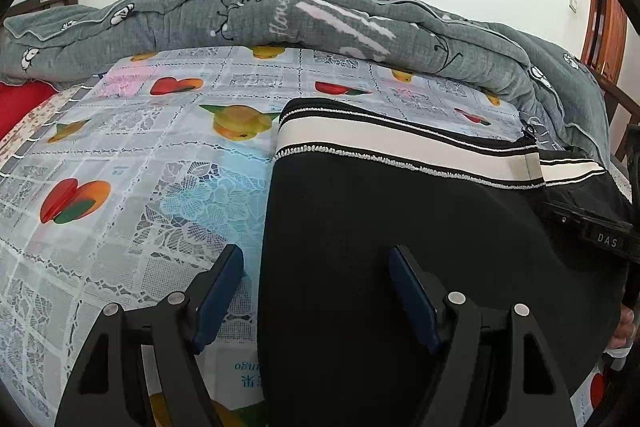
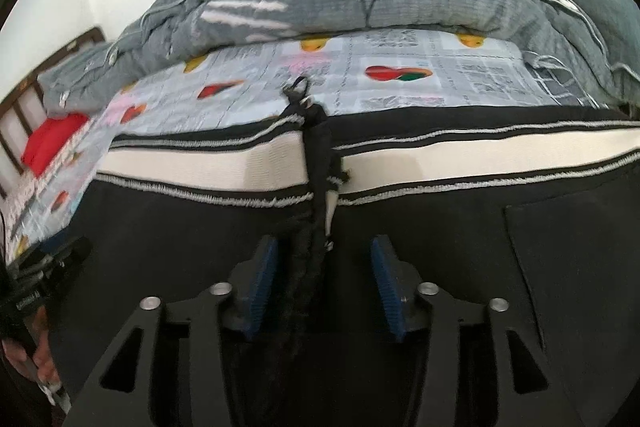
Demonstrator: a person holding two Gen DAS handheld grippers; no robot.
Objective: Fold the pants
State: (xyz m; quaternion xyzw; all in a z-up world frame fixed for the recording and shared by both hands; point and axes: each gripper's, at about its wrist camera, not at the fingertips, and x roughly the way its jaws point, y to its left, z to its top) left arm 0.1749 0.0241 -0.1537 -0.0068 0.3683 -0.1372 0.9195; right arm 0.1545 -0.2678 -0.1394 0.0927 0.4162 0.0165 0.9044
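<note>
We hold both grippers, left (image 1: 316, 291) and right (image 2: 324, 283), jaws wide and empty, over the pants (image 1: 400, 227), apparently to pick grasp points.

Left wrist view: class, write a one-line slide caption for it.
Open left hand-held gripper straddles the left edge of black pants with a striped waistband, on a fruit-print sheet.
</note>
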